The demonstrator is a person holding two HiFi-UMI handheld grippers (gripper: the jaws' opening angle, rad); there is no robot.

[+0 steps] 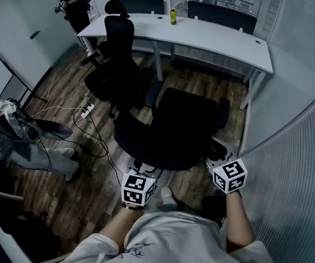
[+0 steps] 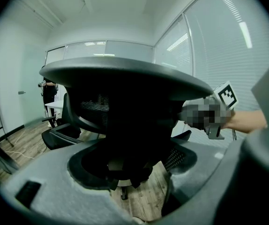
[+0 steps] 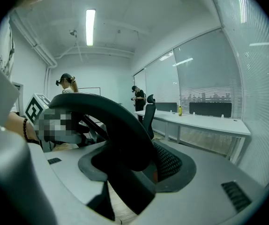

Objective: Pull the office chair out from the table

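Note:
A black office chair (image 1: pixel 174 130) stands on the wood floor, away from the white table (image 1: pixel 212 37), with its backrest toward me. My left gripper (image 1: pixel 138 188) is at the backrest's left top edge and my right gripper (image 1: pixel 230 175) at its right top edge. In the left gripper view the dark backrest rim (image 2: pixel 125 78) fills the hollow between the grey jaws of the left gripper (image 2: pixel 125 172), which close round it. In the right gripper view the curved rim (image 3: pixel 111 121) passes between the jaws of the right gripper (image 3: pixel 134 172) in the same way.
A second black chair (image 1: pixel 116 53) stands by the table's left end. A yellow bottle (image 1: pixel 173 16) is on the table. A person (image 1: pixel 72 4) stands at the far left corner. A power strip (image 1: pixel 87 111) with cables lies on the floor. Glass walls with blinds (image 1: pixel 300 92) close the right side.

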